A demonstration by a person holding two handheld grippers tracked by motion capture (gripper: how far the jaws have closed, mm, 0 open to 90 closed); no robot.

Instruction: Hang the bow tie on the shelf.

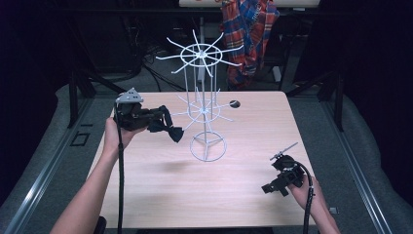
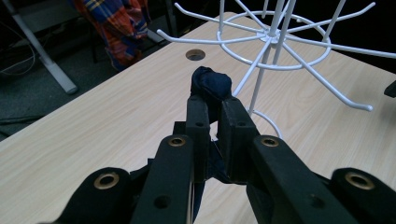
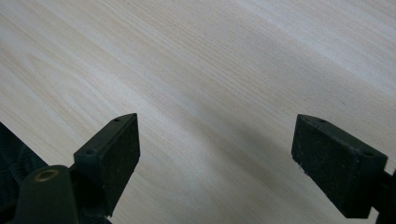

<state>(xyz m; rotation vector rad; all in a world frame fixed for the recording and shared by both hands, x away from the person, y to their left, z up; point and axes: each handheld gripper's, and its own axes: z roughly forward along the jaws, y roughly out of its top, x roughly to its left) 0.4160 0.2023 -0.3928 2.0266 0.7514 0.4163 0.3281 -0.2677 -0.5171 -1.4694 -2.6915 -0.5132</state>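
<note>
High view is showing the whole table [image 1: 160, 195] with the white wire rack [image 1: 207, 114] standing on it, and the left gripper [image 1: 168, 126] is hovering just beside the rack's lower ring of hooks. Left gripper view is showing more closely that its jaws are clenching a dark blue bow tie [image 2: 211, 85], and the cloth is sticking out past the jaw tips toward the rack. The right gripper [image 3: 217, 154] is resting low over bare wood near the table's right front corner, with jaws standing wide apart and nothing between them.
</note>
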